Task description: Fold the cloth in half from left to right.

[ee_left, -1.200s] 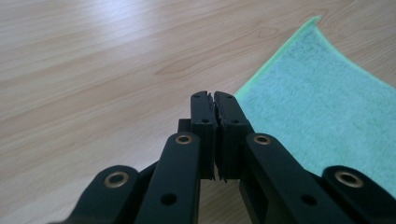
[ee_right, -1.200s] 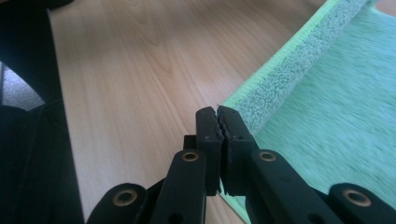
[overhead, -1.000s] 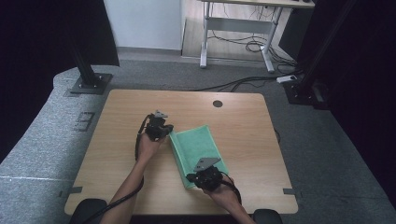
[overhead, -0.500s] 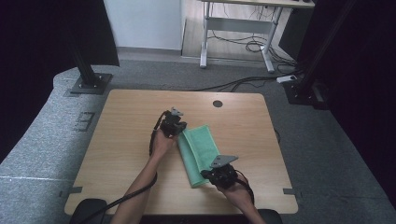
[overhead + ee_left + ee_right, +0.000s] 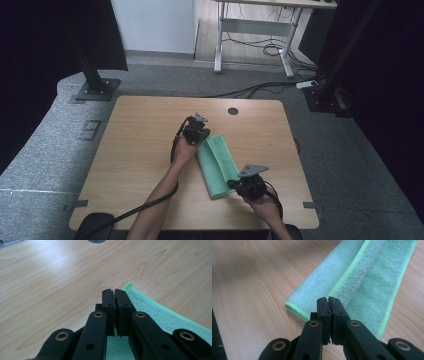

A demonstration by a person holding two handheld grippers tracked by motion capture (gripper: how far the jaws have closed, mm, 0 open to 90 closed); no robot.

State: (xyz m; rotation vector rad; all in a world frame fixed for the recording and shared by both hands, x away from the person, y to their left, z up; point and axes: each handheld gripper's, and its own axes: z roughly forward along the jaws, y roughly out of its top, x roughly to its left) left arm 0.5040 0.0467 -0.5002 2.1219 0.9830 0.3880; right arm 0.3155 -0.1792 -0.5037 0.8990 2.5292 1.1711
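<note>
I am holding my left gripper (image 5: 201, 131) at the far end of the green towel (image 5: 219, 165), jaws together, pinching a top layer of cloth at that corner. I am holding my right gripper (image 5: 235, 184) at the near end, jaws together on the folded-over edge. The towel is lying partly folded lengthwise on the table (image 5: 135, 150), right of centre. No brand, label or writing is showing on the towel or grippers.

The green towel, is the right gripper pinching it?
Touching. In the right gripper view the shut fingers of the right gripper clamp the folded-over edge of the green towel.
</note>
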